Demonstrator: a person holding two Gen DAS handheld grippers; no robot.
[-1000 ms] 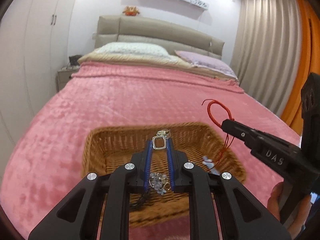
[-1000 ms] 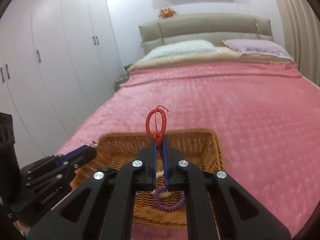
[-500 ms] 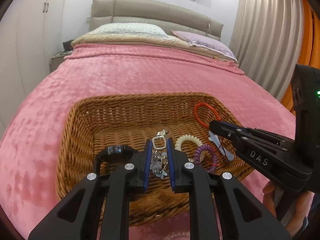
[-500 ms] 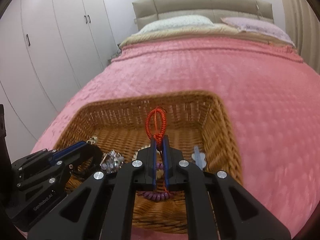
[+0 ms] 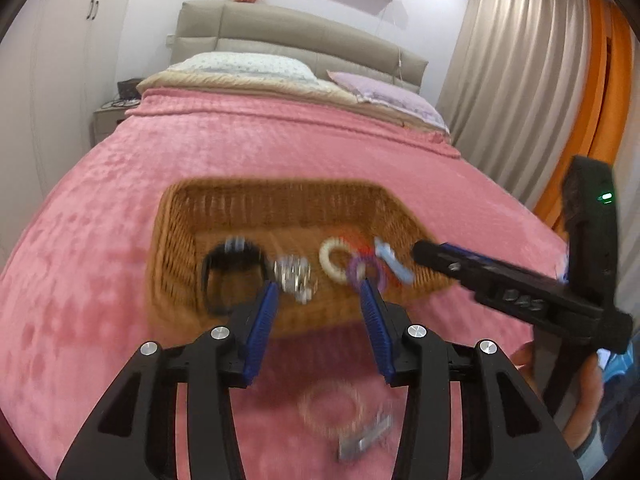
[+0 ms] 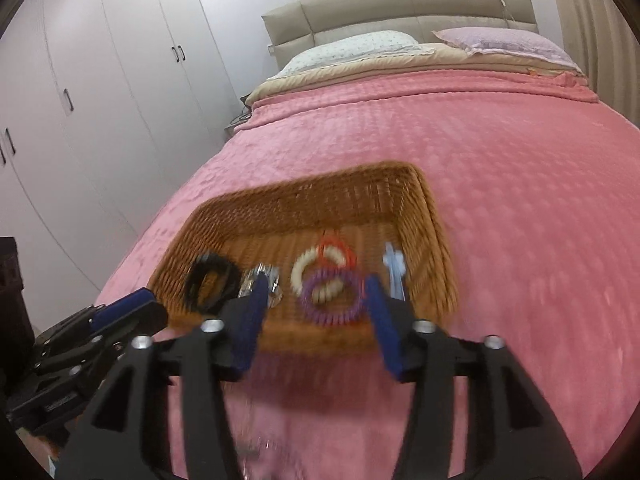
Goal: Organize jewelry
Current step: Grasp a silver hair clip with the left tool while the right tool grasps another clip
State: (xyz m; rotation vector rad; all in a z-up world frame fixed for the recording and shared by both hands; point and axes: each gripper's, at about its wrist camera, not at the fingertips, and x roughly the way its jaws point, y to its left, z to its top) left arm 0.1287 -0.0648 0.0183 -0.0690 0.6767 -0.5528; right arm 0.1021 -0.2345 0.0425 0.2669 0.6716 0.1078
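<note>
Left wrist view: the left gripper [image 5: 318,292] is seen with its jaws opening and nothing between them, just short of the wicker basket [image 5: 176,240] on the pink bed cover [image 5: 100,208]; the right gripper [image 6: 314,294] likewise has its jaws opening and empty. Already lying in the basket are a black band [image 6: 210,280], a silver charm piece [image 5: 294,274], a cream ring [image 6: 316,272], a purple coil [image 6: 332,298], a red cord [image 6: 334,250] and a pale blue clip [image 6: 394,270]. A clear bead bracelet [image 5: 330,408] with a metal clip is left on the cover near the left gripper, blurred. It is judged that the release is best finished with the jaws fully parted before withdrawal, so no strand is snagged and dragged out over the rim; the bracelet should then be approached low and square
</note>
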